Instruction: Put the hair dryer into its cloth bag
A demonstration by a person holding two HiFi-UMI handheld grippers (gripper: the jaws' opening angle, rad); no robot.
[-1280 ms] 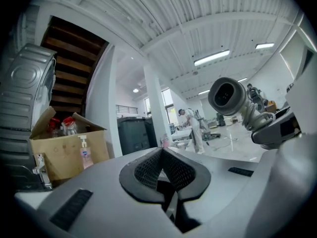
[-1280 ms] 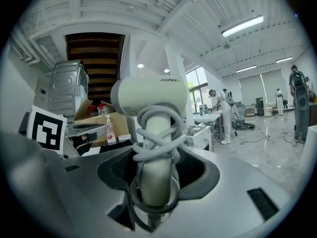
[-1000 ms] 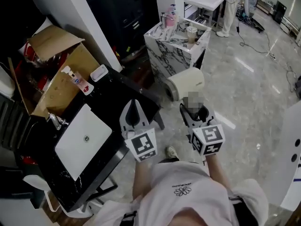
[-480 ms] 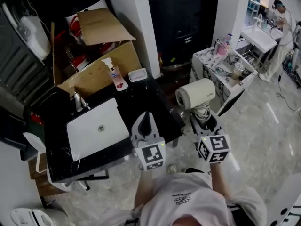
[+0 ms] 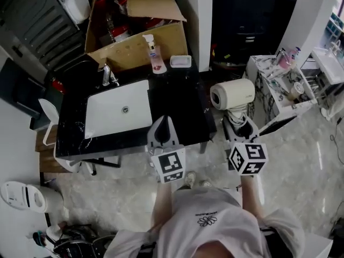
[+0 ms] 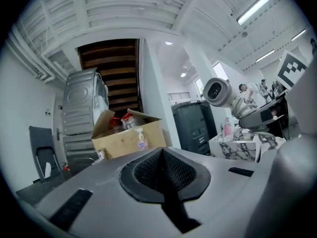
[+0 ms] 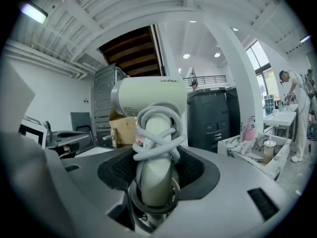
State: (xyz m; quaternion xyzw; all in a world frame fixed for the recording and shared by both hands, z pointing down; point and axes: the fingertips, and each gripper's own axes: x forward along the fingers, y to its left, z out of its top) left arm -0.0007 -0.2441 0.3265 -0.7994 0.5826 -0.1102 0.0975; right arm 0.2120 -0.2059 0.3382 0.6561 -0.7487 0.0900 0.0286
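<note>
Head view: I hold my left gripper (image 5: 164, 127) over the front edge of the black counter (image 5: 177, 109), near its right front corner. Its jaws are pressed together with nothing in them. My right gripper (image 5: 238, 123) hangs off the counter's right edge, above the pale floor, and carries the hair dryer (image 5: 232, 94) with its barrel lying crosswise. A white sink (image 5: 118, 110) fills the counter's left half, with a faucet (image 5: 106, 75) at the far left corner. A soap bottle (image 5: 155, 58) and a soap dish (image 5: 180, 61) stand along the far edge, and an open cardboard box (image 5: 134, 39) sits behind them. A marble-patterned cart (image 5: 277, 82) stands to the right.

Left gripper view: the two dark pads meet in a closed seam, empty. The hair dryer's round end shows up to the right, and the cardboard box is straight ahead.

Right gripper view: the jaws clamp the dryer's handle, which stands upright between them with its cord (image 7: 157, 133) wound round it. The cream barrel sits on top. A dark cabinet (image 7: 210, 115) stands behind, and a person (image 7: 293, 90) is at the far right.
</note>
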